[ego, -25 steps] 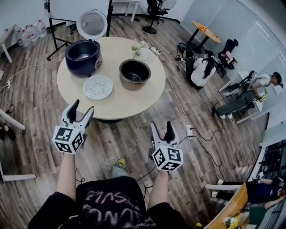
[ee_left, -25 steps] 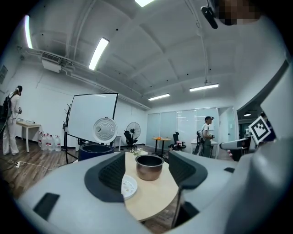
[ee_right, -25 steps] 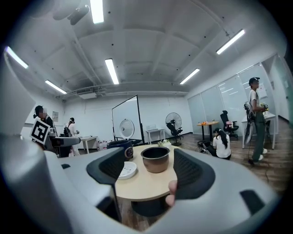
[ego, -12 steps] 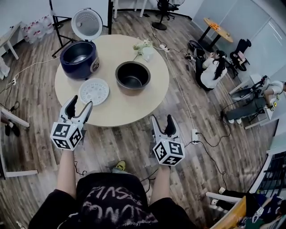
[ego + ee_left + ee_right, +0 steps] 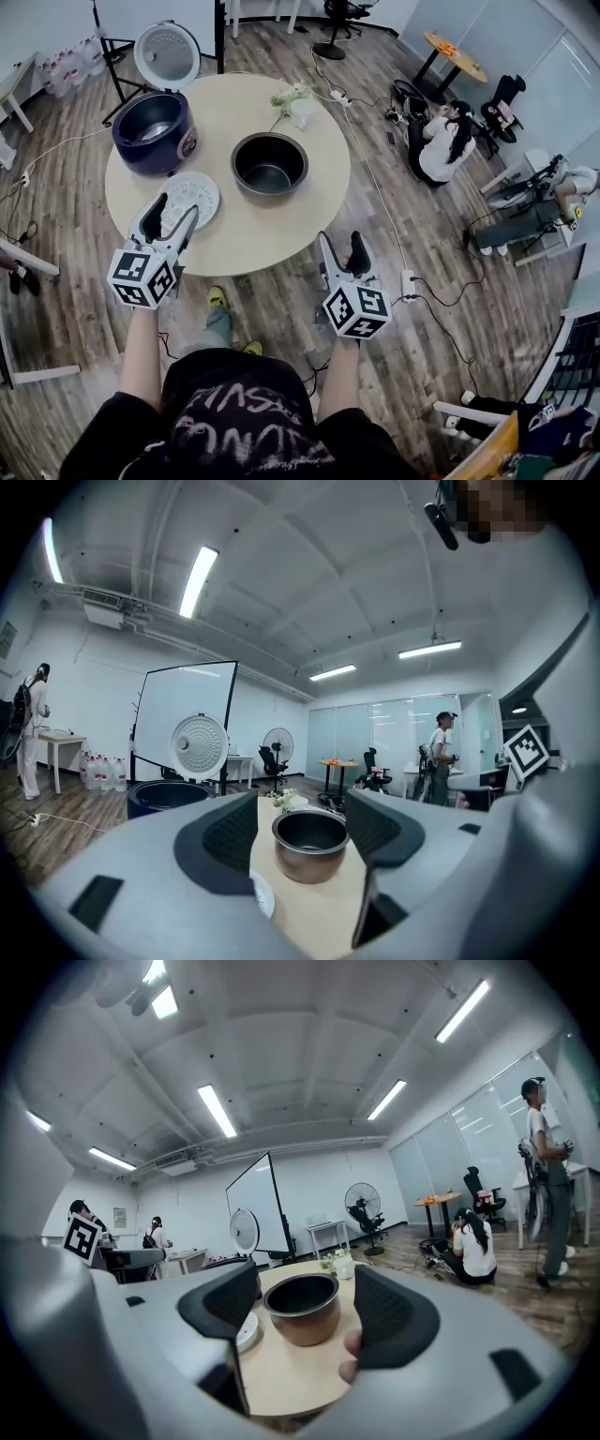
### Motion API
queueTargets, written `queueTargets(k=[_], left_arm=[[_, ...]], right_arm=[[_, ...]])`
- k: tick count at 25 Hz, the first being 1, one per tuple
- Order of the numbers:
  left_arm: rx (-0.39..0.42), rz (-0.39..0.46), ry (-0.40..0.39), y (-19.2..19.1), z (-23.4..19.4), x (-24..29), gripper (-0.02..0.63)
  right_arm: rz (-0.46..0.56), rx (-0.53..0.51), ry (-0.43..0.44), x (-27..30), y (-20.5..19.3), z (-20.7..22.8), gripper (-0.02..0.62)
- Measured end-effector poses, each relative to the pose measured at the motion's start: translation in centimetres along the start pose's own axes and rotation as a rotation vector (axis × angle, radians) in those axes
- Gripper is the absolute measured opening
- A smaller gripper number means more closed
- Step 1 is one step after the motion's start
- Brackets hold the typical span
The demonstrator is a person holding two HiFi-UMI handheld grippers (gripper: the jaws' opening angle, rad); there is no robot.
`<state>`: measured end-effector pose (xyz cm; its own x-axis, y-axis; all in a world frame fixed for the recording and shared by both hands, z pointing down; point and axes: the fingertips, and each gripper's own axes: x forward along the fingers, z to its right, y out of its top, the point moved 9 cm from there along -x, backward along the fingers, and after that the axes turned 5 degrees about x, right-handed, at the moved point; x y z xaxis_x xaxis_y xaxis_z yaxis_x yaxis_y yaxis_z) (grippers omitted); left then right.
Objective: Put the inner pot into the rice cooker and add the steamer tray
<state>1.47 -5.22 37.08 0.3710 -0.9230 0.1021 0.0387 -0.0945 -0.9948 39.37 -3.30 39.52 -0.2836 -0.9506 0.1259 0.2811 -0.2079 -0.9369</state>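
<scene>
The dark metal inner pot [image 5: 270, 165] stands empty in the middle of the round table [image 5: 309, 211]. It shows ahead between the jaws in the left gripper view [image 5: 309, 844] and the right gripper view [image 5: 302, 1309]. The navy rice cooker [image 5: 153, 131] sits at the table's far left with its lid up. The white steamer tray [image 5: 190, 198] lies flat on the near left. My left gripper [image 5: 171, 216] is open over the table's near-left edge, beside the tray. My right gripper [image 5: 342, 254] is open, just off the table's near edge.
A white vase with flowers [image 5: 299, 106] stands at the table's far side. A cable [image 5: 379, 214] runs across the wooden floor on the right. A person sits on the floor [image 5: 438, 145] beyond it. A stand's legs [image 5: 114, 80] are behind the cooker.
I have stepped closer to the table. Both grippers have moved forward, the left one now over the table's edge near the tray; both stay open and empty.
</scene>
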Motion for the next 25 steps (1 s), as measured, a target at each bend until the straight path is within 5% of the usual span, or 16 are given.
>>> queueTargets(k=[14, 25], left_arm=[[-0.007, -0.026, -0.074, -1.1, -5.0, 10.0, 0.295], [-0.069, -0.099, -0.218, -4.1, -9.3, 18.8, 0.295]], right_arm=[[-0.042, 0.023, -0.065, 8.9, 0.2, 1.0, 0.331], [-0.119, 0.033, -0.17, 15.8, -1.2, -0.2, 0.327]])
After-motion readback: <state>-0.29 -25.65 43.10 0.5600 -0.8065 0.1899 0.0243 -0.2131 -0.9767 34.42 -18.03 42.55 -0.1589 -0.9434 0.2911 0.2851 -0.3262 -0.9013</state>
